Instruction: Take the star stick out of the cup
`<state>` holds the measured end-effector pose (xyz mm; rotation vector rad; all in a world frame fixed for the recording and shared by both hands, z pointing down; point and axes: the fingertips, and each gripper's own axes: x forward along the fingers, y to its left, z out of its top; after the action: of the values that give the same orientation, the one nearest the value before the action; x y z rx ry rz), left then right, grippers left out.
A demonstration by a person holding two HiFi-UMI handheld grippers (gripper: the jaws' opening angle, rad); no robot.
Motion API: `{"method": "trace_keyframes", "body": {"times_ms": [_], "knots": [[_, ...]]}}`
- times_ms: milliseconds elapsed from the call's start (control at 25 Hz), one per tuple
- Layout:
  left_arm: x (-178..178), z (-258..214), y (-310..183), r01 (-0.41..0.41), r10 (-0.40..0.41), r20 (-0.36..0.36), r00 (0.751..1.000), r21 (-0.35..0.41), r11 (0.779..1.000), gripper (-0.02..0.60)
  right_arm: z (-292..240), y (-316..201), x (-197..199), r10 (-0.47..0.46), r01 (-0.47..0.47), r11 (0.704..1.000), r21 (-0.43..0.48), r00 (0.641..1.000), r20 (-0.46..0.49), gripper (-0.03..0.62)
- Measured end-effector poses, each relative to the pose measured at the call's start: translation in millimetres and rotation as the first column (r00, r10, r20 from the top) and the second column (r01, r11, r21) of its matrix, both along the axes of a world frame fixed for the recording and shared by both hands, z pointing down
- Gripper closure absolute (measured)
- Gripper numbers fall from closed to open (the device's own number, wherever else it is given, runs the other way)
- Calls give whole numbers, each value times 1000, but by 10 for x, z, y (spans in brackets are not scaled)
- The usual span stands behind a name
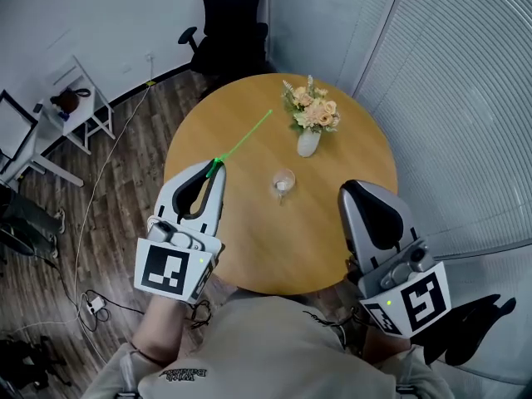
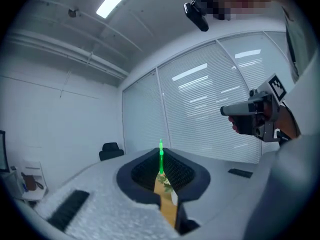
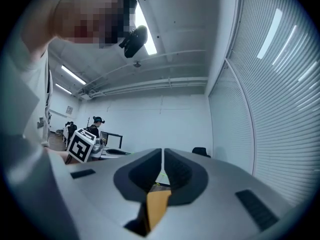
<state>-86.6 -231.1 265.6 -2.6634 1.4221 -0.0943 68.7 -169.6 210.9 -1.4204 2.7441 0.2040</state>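
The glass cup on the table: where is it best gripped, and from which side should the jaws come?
Take the cup across its round wall, under the rim, coming from the person's side. It stands upright with its mouth up, and the vase stands close behind it, so the near side looks freer.

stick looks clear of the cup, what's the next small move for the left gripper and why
Probably lower the left gripper toward the bare table to the left of the cup and lay the star stick down. The jaws are shut on the stick's near end, and the stick points away over the table, apart from the cup, so the removal looks done.
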Motion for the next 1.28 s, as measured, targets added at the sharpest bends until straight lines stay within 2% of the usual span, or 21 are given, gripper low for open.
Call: {"method": "trace_keyframes", "body": {"times_ms": [200,400,560,800,1000,1280], "knots": [[-63,-174,140,29,-33,42,999,75,997,548,-104,84,-19,-13,12,1000,28,1000,16,557],[-125,-296,310,19,-24,41,999,116,993,548,-101,180,-83,-12,12,1000,12,1000,-1,557],[-208,-139,344,28,-34,67,997,82,996,548,58,181,-65,8,-9,999,-33,1000,-8,557],[-243,72,348,35,-37,52,998,31,999,549,369,119,42,63,-63,993,-99,998,2,557],[-226,174,368,22,-21,34,999,-11,1000,548,481,129,-37,9,3,990,-138,996,85,557],[-237,127,382,17,-18,51,999,5,1000,548,524,139,-152,11,-13,994,-106,1000,-25,557]]}}
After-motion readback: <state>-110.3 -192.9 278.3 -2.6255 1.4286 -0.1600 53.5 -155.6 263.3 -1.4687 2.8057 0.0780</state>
